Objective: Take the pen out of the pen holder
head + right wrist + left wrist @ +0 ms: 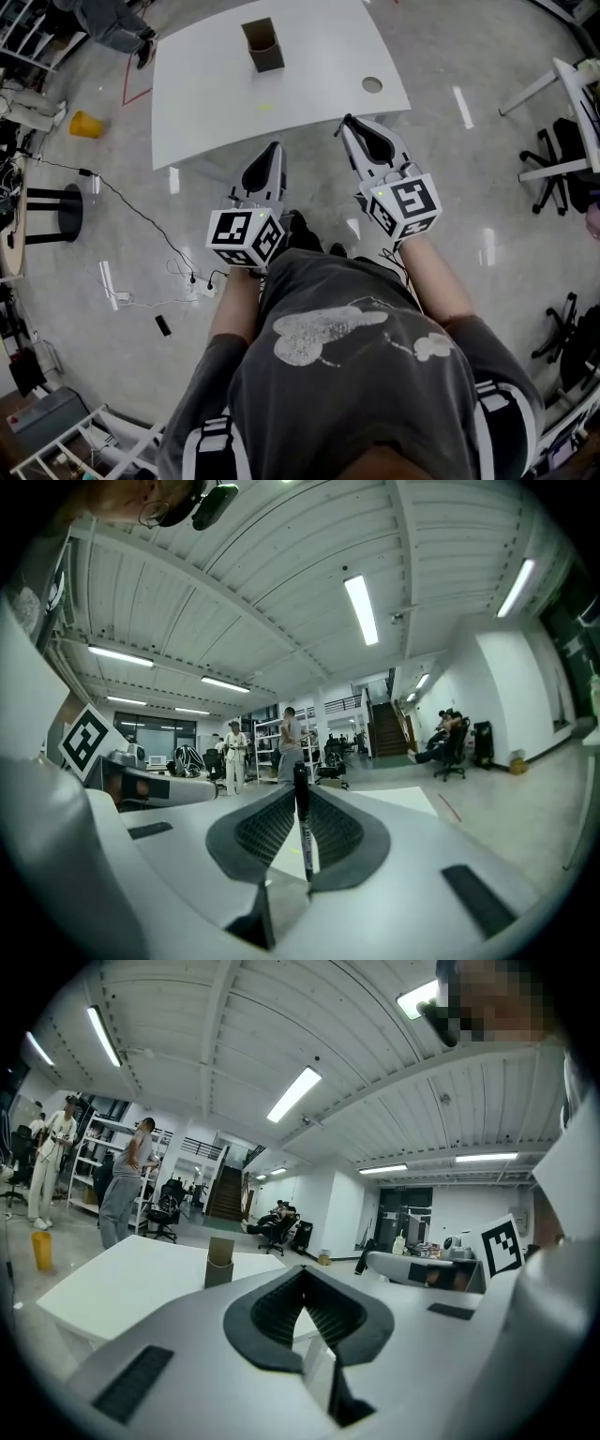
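Note:
A brown cardboard pen holder [263,44] stands upright near the far edge of the white table [206,103]; the left gripper view shows the pen holder [219,1262] ahead and a little left. My right gripper [347,122] hovers at the table's near right edge, shut on a black pen [301,822] that stands upright between its pads. My left gripper [276,147] hangs over the floor just short of the table's front edge, its jaws closed together with nothing in them. Both grippers are well short of the holder.
A round hole [372,84] sits in the table's right part. On the floor lie a yellow object [85,124] and cables [141,216]; a black stool [56,211] stands left, office chairs [562,173] right. People [127,1190] stand far behind the table.

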